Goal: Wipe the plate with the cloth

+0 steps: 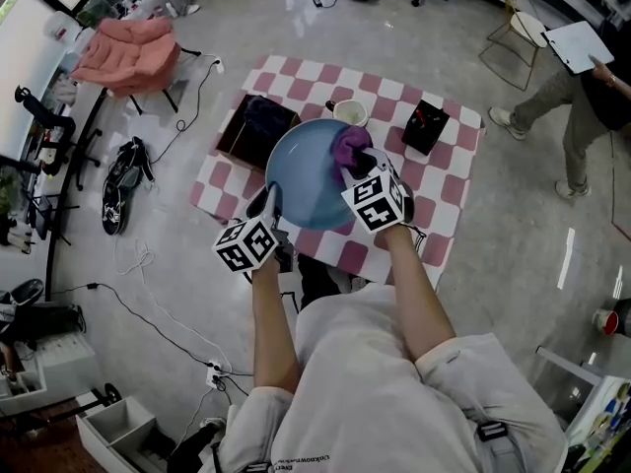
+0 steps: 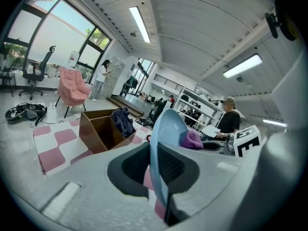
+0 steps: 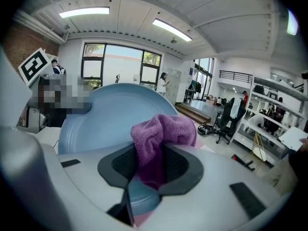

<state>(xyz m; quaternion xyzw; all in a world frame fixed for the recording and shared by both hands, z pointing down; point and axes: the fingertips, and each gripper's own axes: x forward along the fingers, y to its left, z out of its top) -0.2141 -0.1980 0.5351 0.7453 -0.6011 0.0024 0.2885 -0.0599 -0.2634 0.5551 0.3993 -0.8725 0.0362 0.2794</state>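
**Head view.** Closest in, the person's white-shirted torso (image 1: 394, 382) fills the 6 o'clock edge, with both bare forearms reaching toward 12 o'clock. The left gripper (image 1: 266, 203) is clenched on the 7 o'clock rim of the pale blue round plate (image 1: 301, 180), over the pink-and-white checked tablecloth (image 1: 434, 215). The right gripper (image 1: 357, 164) grasps the crumpled purple terry cloth (image 1: 350, 144), which sits against the plate's face toward 2 o'clock. Around the plate are an open brown box (image 1: 237, 136) holding dark fabric at 10 o'clock, a white cup (image 1: 350, 113) at 1 o'clock and a black pouch (image 1: 425, 126) at 2 o'clock.

**Left gripper view.** The grey gripper body fills the foreground. Its two dark jaws are closed on the plate's rim. The plate stands edge-on and rises toward 12 o'clock. The cloth shows just past it at 3 o'clock, and the box lies at 9 o'clock.

**Right gripper view.** The jaws pinch a fold of the cloth, whose bunched top bulges above them. The plate's hollow face lies right behind it, spreading toward 10 o'clock.
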